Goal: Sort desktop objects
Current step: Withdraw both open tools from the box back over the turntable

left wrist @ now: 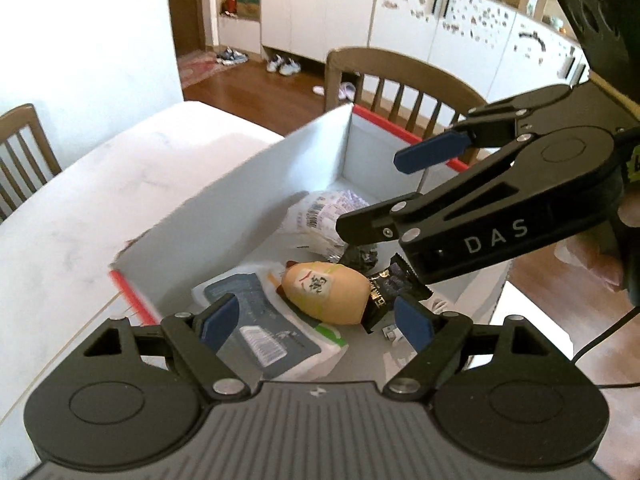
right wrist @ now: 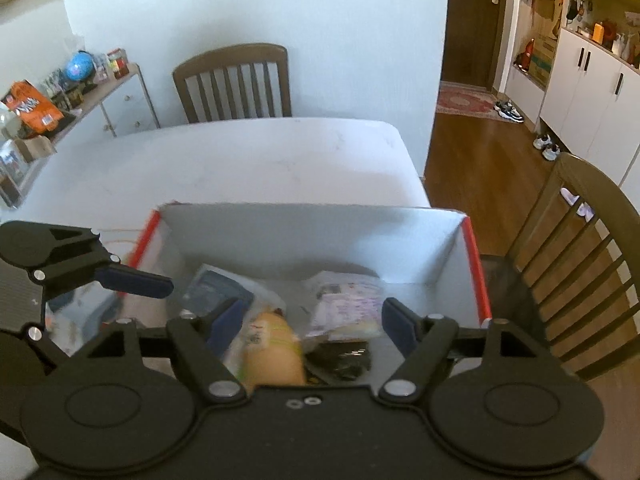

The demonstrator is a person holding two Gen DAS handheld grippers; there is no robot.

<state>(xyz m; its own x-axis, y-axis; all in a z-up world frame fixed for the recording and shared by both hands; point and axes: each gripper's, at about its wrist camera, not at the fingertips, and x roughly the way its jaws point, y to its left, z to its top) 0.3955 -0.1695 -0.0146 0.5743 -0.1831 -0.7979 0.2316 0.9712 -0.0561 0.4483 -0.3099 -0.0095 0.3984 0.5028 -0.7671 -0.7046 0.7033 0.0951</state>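
A white cardboard box (left wrist: 240, 200) with red edges stands on the white table (left wrist: 100, 200). Inside it lie a tan bun-shaped toy (left wrist: 324, 292) with a printed label, a blue and white pack (left wrist: 260, 320), a dark snack wrapper (left wrist: 396, 284) and a white packet with a barcode (left wrist: 324, 216). My left gripper (left wrist: 316, 322) hangs open above the toy and grips nothing. My right gripper (left wrist: 400, 188) hovers open over the box's right side, also with nothing in it. In the right wrist view, the right gripper (right wrist: 314, 324) is open above the toy (right wrist: 272, 352), and one of the left gripper's pads (right wrist: 136, 280) reaches in from the left.
Wooden chairs stand at the table's far side (right wrist: 236, 80) and right of the box (right wrist: 580, 272). A low shelf with clutter (right wrist: 60, 92) lies far left. White cabinets (left wrist: 320, 4) and shoes line the wooden floor beyond.
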